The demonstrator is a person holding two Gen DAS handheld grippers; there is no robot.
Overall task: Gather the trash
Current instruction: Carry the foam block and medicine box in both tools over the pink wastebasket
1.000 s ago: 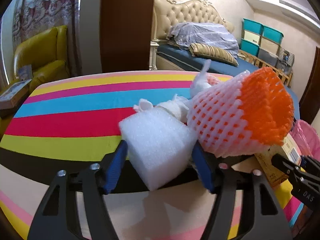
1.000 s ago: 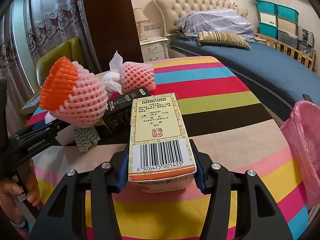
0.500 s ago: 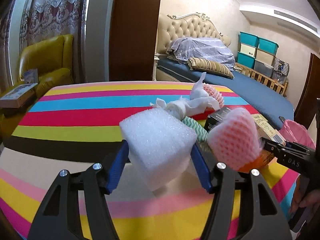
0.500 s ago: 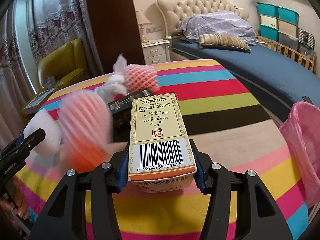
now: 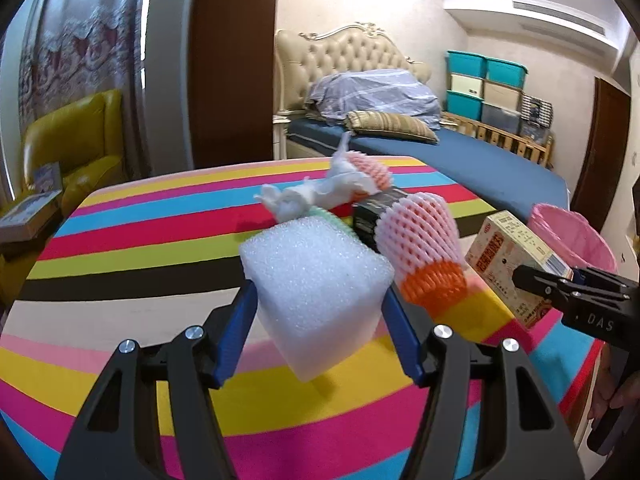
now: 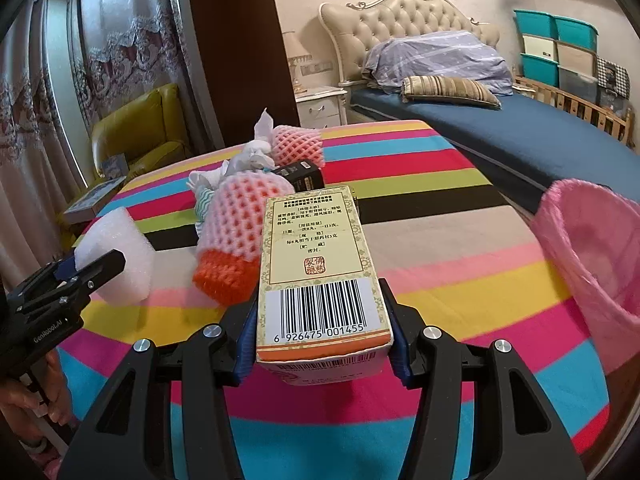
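My left gripper (image 5: 318,312) is shut on a white foam block (image 5: 316,280), held above the striped table; the block also shows in the right wrist view (image 6: 116,252). My right gripper (image 6: 320,324) is shut on a yellow medicine box (image 6: 318,272), also seen in the left wrist view (image 5: 512,260). A pink-and-orange foam fruit net (image 5: 424,248) lies on the table between the two grippers (image 6: 240,232). Behind it lie a black box (image 6: 302,174), crumpled white tissue (image 5: 316,196) and a second pink net (image 6: 298,144). A pink-lined trash bin (image 6: 596,264) stands at the table's right edge.
The table wears a cloth of coloured stripes (image 5: 140,240). A yellow armchair (image 5: 76,148) stands at the far left, with a book (image 5: 28,212) beside it. A bed (image 6: 520,128) lies behind the table, with storage boxes (image 5: 488,84) along the wall.
The pink-and-orange net has dropped from beside my left gripper onto the table and now rests there. My left gripper has pulled back and up with the foam block. The right gripper holds still.
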